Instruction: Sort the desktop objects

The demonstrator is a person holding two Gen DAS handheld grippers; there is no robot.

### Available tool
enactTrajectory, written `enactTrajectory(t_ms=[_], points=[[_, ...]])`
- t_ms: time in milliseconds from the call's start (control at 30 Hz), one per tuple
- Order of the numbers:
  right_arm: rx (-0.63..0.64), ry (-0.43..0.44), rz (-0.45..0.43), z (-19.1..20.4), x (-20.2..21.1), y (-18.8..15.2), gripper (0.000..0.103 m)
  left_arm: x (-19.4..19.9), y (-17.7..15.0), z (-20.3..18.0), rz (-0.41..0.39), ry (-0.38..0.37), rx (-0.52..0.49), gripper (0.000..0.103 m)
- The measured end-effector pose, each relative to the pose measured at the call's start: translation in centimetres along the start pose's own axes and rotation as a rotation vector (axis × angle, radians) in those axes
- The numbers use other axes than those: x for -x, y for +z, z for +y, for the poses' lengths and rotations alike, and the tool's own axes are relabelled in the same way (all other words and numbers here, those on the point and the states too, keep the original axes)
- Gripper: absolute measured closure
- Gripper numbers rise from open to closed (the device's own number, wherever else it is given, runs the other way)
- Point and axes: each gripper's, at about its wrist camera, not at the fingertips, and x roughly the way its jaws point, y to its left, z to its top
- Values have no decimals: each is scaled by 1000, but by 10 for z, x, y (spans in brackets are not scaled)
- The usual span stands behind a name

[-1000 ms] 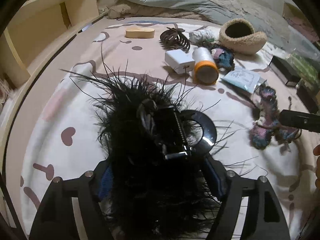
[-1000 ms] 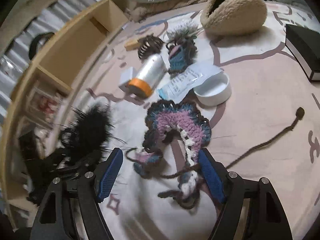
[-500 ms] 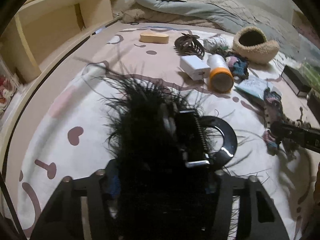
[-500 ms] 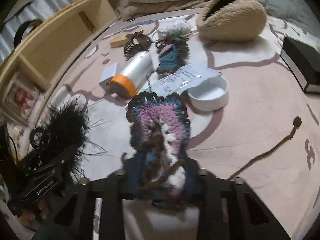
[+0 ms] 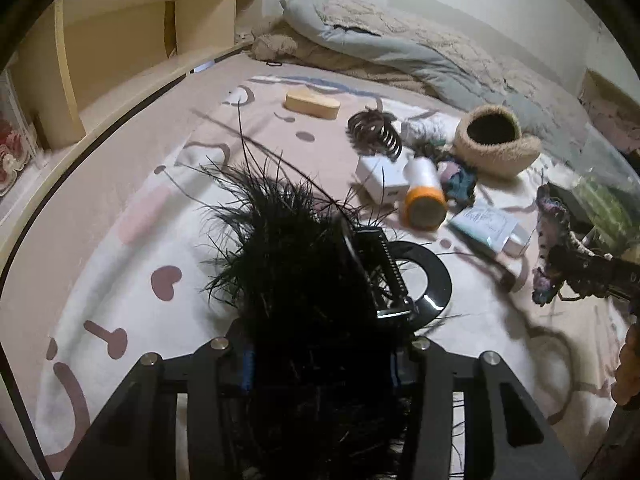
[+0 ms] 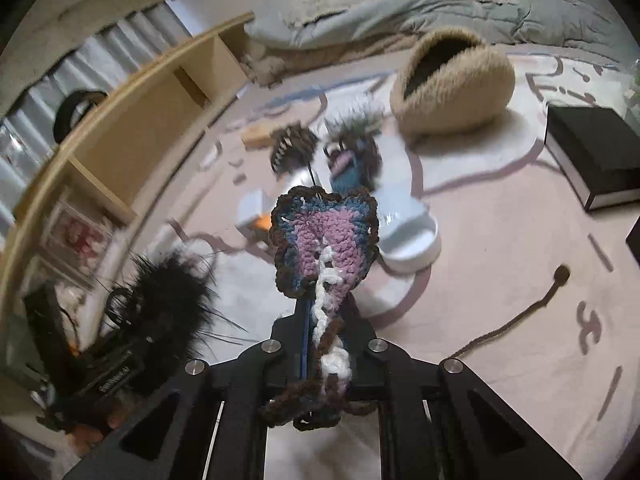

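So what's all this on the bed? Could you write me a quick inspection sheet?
Surface: patterned bedspread.
Job's things: black feather clip in the left gripper; crocheted piece in the right gripper, lifted off the spread.
Clutter: orange-capped bottle, white box, brown claw clip, furry pouch, white dish, black box.
Grippers: both have just been closing, each clamped on its item.
Cables: none; a loose brown cord.
Surroundings: wooden shelf, grey quilt.

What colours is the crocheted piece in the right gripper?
The crocheted piece is purple in the middle, blue around it, dark brown edging, with a white strand; clearest in the right wrist view.
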Motion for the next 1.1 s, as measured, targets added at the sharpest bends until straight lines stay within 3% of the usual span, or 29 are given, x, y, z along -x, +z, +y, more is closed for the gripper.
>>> enactTrajectory(t_ms=[267,667,1100], points=[[-29,64,-30,13,39,20,91,26,14,-9,-35,-28,-18,57],[48,90,-105,39,113,60,91,93,57,-31,-108,-79,-97,57],[126,0,-244,32,219,94,91,176,110,-108,-236,-184,-214,57]])
